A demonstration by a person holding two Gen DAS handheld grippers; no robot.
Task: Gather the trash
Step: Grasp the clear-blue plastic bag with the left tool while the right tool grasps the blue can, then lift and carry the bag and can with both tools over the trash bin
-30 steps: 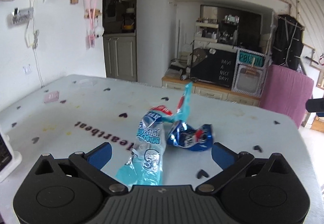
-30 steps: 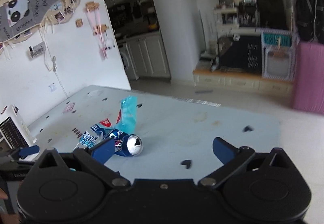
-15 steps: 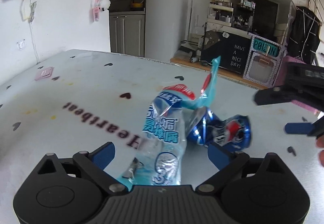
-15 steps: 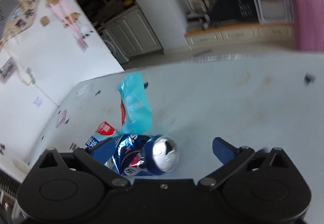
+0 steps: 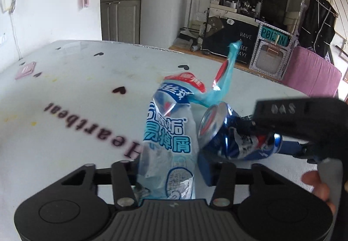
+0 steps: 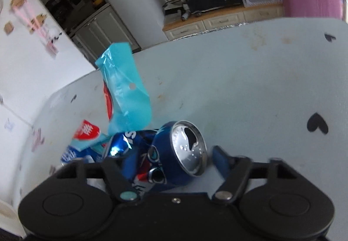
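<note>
My left gripper (image 5: 167,170) has just been closing around the plastic wrapper (image 5: 168,140), pads apparently touching; my right gripper (image 6: 171,161) likewise straddles the crushed can (image 6: 165,160), lower centre. Slick film could slip; the can could roll.

**Matte black grippers, blue pads**

Left gripper (image 5: 169,172): black body, ribbed grey centre plate, silver pivot screws, blue fingertips (image 5: 205,167). Right gripper (image 6: 171,167) matches, with one teal-tinted pivot screw and embossed characters on its side.
</note>
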